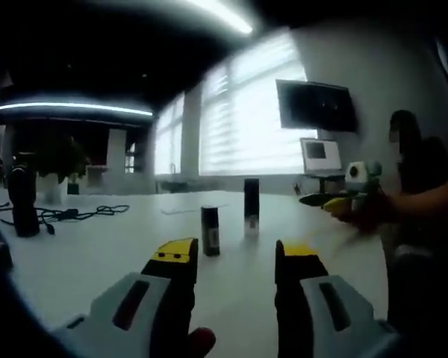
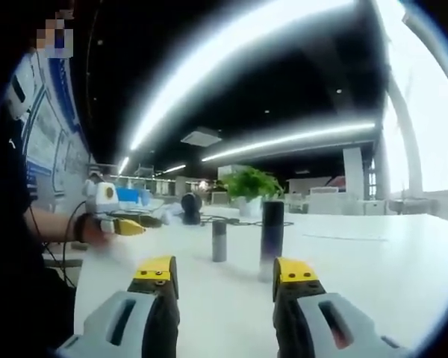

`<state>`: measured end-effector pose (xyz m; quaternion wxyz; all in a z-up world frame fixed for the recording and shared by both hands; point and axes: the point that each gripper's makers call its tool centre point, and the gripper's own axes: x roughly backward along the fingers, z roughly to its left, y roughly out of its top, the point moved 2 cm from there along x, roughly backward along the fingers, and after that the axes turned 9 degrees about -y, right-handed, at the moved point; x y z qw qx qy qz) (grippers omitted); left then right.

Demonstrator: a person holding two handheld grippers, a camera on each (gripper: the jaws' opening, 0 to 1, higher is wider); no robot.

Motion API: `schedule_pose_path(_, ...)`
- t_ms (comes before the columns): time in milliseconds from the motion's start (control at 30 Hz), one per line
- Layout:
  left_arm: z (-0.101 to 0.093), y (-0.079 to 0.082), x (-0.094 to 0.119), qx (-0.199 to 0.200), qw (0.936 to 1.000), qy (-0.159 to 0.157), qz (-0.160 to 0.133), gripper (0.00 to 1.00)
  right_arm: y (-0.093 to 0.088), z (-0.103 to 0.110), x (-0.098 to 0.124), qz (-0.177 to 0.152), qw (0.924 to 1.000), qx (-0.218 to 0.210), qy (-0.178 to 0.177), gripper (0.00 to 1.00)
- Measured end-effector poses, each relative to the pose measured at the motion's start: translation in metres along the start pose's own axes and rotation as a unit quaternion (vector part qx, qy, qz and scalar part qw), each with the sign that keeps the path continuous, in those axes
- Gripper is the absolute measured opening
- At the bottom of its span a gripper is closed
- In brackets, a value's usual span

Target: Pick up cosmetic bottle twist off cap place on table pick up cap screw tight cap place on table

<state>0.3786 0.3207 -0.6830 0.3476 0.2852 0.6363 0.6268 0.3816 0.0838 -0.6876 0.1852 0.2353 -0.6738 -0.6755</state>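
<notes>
Bottle (image 2: 272, 237) and cap (image 2: 219, 240) stand apart on the counter (image 2: 373, 283). Both grippers, left gripper (image 1: 235, 257) and right gripper (image 2: 222, 274), are open and hold nothing. Grab the bottle low and straight.

I look across a wide white bench (image 1: 82, 253) in an office-like room. In the left gripper view, tall windows with pale slatted blinds (image 1: 246, 112) glow bright, and a dark wall screen (image 1: 316, 106) hangs on the grey wall beside them, with a laptop (image 1: 321, 156) below it. Black cables (image 1: 67, 214) trail over the far bench top near a potted plant (image 1: 56, 160). The ceiling is dark, crossed by long strip lights (image 2: 284, 139). In the right gripper view, a leafy plant (image 2: 250, 183) stands at the far side, with pale chairs (image 2: 336, 201) beyond.
</notes>
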Motion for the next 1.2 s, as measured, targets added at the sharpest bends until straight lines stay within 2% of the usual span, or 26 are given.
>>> schedule_pose_path(233,-0.0001,0.0017,0.0012,0.005,1.0000,-0.002,-0.008,0.31,0.0008,-0.0016,0.0002,-0.004,1.0000,-0.004,-0.001,0.43)
schedule_pose_path(1200,-0.0006,0.0007,0.0020,0.001,1.0000,0.001,-0.005,0.31,0.0008,0.0002,0.0007,-0.005,1.0000,0.002,0.000,0.43)
